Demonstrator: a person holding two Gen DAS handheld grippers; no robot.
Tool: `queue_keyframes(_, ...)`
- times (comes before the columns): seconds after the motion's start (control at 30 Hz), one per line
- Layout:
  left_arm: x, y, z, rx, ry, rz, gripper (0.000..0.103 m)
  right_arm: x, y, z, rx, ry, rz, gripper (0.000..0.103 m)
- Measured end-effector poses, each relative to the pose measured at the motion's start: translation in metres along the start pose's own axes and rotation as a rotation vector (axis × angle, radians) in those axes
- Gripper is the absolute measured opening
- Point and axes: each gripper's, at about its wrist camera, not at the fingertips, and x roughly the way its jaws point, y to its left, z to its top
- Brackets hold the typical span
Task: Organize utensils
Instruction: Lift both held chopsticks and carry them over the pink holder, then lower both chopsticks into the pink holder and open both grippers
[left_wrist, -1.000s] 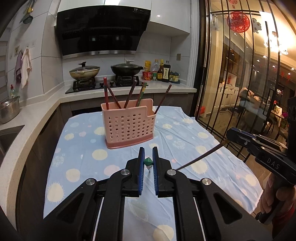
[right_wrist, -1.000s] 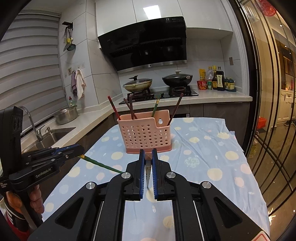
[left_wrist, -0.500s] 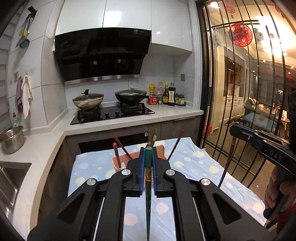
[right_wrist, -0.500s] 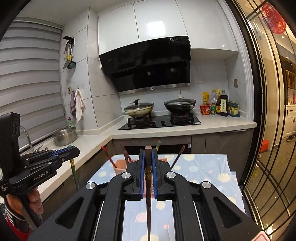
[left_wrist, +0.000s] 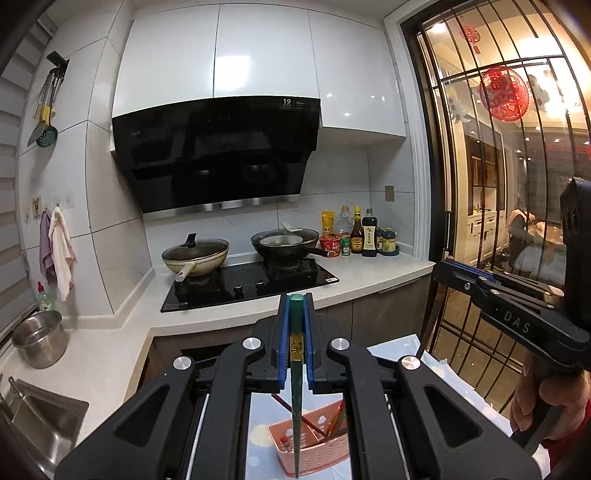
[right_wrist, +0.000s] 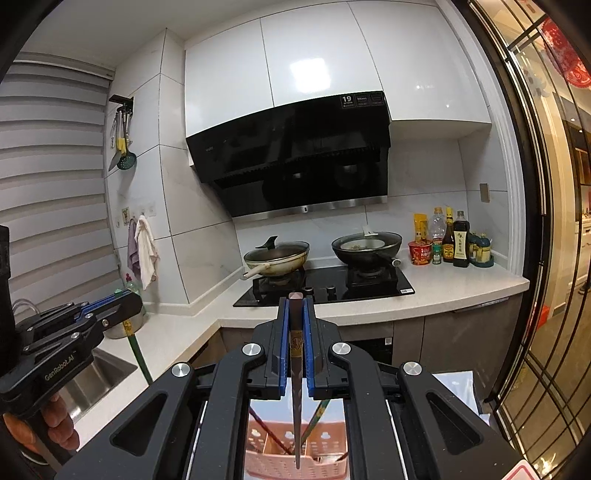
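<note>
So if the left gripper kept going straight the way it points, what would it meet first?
Probably the white countertop edge by the black glass hob; the gap between looks free, though depth is unclear.

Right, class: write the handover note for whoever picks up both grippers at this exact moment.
Left gripper: jaws shut on a green chopstick, tip hanging down above the pink basket.
Right gripper: jaws shut on a dark brown chopstick, also hanging tip down over the basket.
Done: several chopsticks already stand in the basket on the dotted tablecloth.
Left: lower both held chopsticks into the basket and release them.
</note>
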Motion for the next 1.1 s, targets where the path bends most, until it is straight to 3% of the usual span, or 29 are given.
queue_keyframes(0.17, 0.025, 0.006, 0.007, 0.014, 0.016, 0.008, 0.007, 0.033, 0.008, 0.009, -0.007, 0.012, -0.003, 0.007)
queue_keyframes(0.37, 0.041, 0.013, 0.008, -0.008, 0.031, -0.015, 0.007, 0.064, 0.012, -0.006, -0.013, 0.062, 0.0, 0.007)
queue_keyframes(0.63, 0.049, 0.014, 0.005, -0.011, 0.039, -0.027, 0.007, 0.083, 0.014, -0.027, -0.009, 0.109, 0.007, 0.007)
queue_keyframes(1.1, 0.072, 0.018, -0.027, -0.041, 0.127, -0.028, 0.008, 0.101, 0.022, -0.063, -0.055, 0.189, -0.016, 0.007)
